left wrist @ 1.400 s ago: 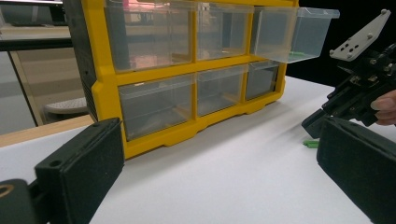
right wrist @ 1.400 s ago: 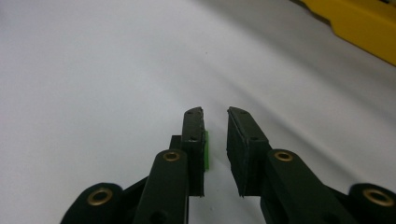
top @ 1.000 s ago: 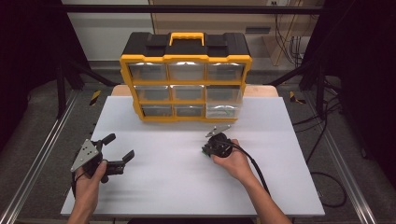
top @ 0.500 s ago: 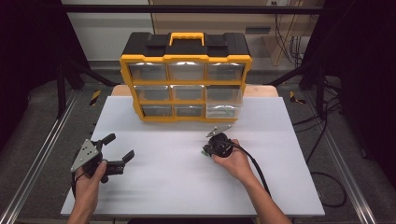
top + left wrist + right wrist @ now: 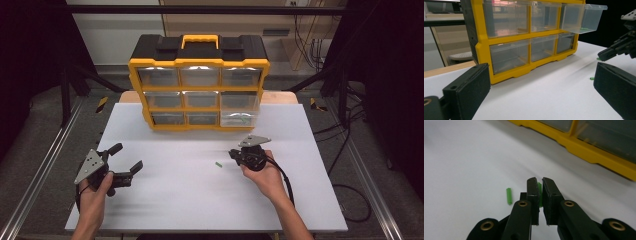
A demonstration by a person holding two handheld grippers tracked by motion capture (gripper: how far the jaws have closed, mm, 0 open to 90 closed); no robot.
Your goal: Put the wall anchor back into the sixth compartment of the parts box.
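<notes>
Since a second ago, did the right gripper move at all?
No. The right gripper sits at the same spot in front of the yellow drawer organizer, below its open drawer.

Drawer cabinet at the back of the counter, a tool at each front side.

The drawer cabinet (image 5: 199, 85) stands at the far middle of the counter (image 5: 170, 210), its right middle drawer (image 5: 584, 17) pulled out toward the person. The left tool (image 5: 126, 162) sits near the front left corner, well apart from the right tool (image 5: 233, 154), which lies right of centre before the cabinet. A small peg (image 5: 218, 164) lies on the counter just left of the right tool; a second peg (image 5: 539, 192) sits between that tool's jaws.
</notes>
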